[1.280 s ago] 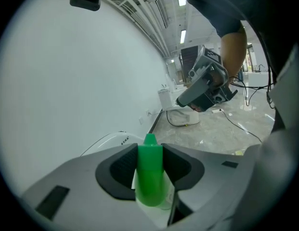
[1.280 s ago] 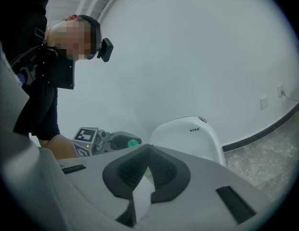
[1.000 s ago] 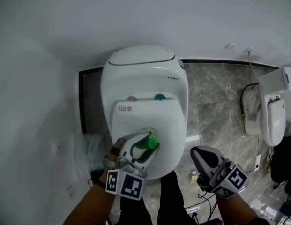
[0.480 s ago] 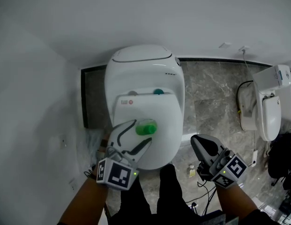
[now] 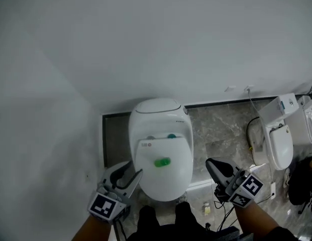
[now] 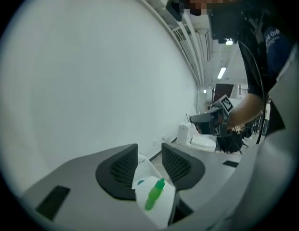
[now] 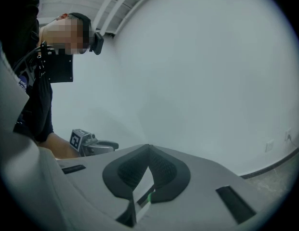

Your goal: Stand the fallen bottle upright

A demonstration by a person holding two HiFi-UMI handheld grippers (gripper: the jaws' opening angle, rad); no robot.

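A small green bottle (image 5: 162, 161) stands apart from both grippers on the closed white toilet lid (image 5: 161, 187). In the left gripper view the bottle (image 6: 154, 194) looks upright, cap on top, far below the jaws. My left gripper (image 5: 134, 168) hovers at the lid's near left edge; its jaws have just been closing, a gap remains and nothing is between them (image 6: 149, 150). My right gripper (image 5: 211, 163) hangs to the right of the toilet with its tips touching (image 7: 149, 148), holding nothing. A green sliver of the bottle (image 7: 149, 197) shows below them.
The toilet's body (image 5: 157, 109) backs onto a white wall, with a dark panel (image 5: 115, 139) at its left. A second white toilet (image 5: 279, 142) stands at the far right on the grey marble floor (image 5: 221, 134). Cables and a small item (image 5: 206, 208) lie near my feet.
The left gripper let go of the green bottle, drew back toward me and rose. Both grippers and the camera moved upward, so the toilet now looks smaller and farther below.
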